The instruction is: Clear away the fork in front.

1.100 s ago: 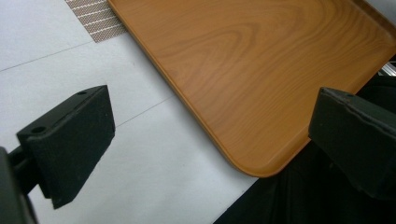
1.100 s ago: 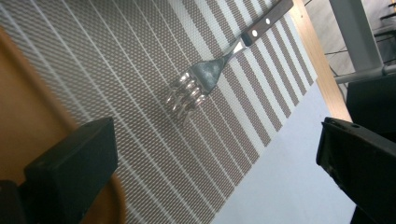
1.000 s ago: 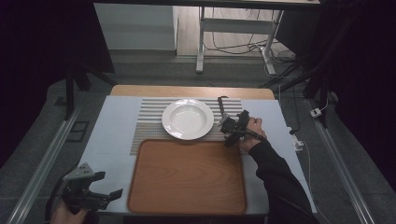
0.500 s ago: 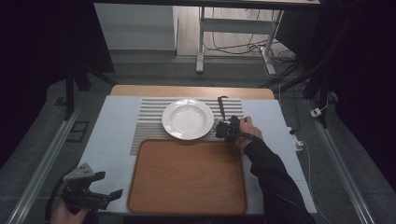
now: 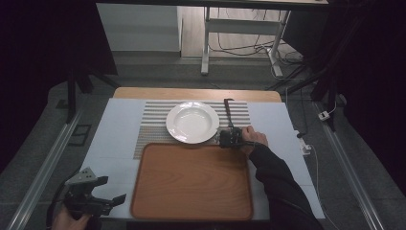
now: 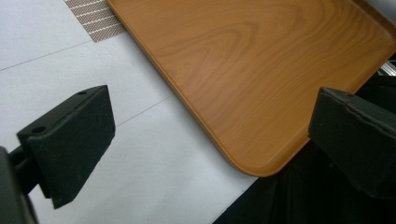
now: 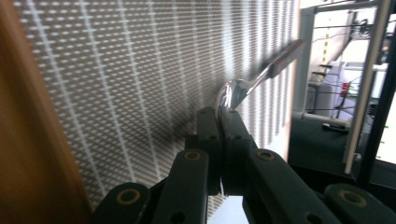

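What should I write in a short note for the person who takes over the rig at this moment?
Right gripper: jaws have just been closing, now shut on the spoon, gripped at its bowl end; the handle points away over the mat.
Left gripper: open, holds nothing, off the tray's near left corner.
Plate: on the mat, bare, left of the spoon.
Done: spoon gripped.
Left: lift it and place it, probably on the tray or plate.

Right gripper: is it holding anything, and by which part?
Yes. The right gripper is shut on the spoon, pinching its metal bowl end; the dark handle points away over the striped mat.
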### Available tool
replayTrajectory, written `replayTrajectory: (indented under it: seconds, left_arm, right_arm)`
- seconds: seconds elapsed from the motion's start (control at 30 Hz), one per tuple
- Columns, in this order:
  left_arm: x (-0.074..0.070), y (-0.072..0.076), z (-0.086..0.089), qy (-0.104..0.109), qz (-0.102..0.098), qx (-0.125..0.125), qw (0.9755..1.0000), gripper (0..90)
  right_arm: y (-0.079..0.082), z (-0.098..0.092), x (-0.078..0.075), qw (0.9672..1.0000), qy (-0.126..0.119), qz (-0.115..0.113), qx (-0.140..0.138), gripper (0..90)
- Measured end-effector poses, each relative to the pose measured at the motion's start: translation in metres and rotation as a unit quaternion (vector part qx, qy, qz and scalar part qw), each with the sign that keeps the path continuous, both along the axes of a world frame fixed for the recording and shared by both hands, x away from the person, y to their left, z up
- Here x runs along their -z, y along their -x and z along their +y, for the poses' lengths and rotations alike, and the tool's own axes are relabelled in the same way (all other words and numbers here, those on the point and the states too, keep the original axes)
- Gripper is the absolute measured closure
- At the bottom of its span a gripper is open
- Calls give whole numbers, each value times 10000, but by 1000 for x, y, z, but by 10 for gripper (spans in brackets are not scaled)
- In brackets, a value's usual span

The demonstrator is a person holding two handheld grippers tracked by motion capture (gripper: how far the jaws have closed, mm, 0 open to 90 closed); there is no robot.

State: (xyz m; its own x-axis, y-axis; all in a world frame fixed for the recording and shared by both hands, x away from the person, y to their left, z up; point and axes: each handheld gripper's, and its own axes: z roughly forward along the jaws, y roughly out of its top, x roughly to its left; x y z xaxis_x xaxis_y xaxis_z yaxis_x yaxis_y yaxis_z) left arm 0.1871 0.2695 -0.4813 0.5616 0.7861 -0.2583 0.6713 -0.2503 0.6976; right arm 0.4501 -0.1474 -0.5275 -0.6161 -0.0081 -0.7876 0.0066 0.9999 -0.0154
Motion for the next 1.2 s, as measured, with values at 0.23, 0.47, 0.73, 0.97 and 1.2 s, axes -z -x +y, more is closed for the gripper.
replayTrajectory:
  seconds: [0.23,0.47,0.73,0.97,1.2]
  left_arm:
    - [0,0,0,-5,-12,9,10000,8]
    - [0,0,-1,-23,-37,36,10000,8]
    - [-1,1,-1,-21,-50,60,10000,7]
    - [-1,1,-2,-28,-62,75,9999,5]
    - [-1,1,-2,-27,-74,87,9999,5]
  right_arm:
    - [7,-5,-19,9987,-472,175,-7,898]
    - [17,-14,-36,9945,-1005,220,172,898]
    - [37,-32,-59,9746,-2134,565,381,898]
    - [51,-49,-75,9463,-3054,960,445,898]
    - [66,-65,-86,9206,-3664,1283,409,898]
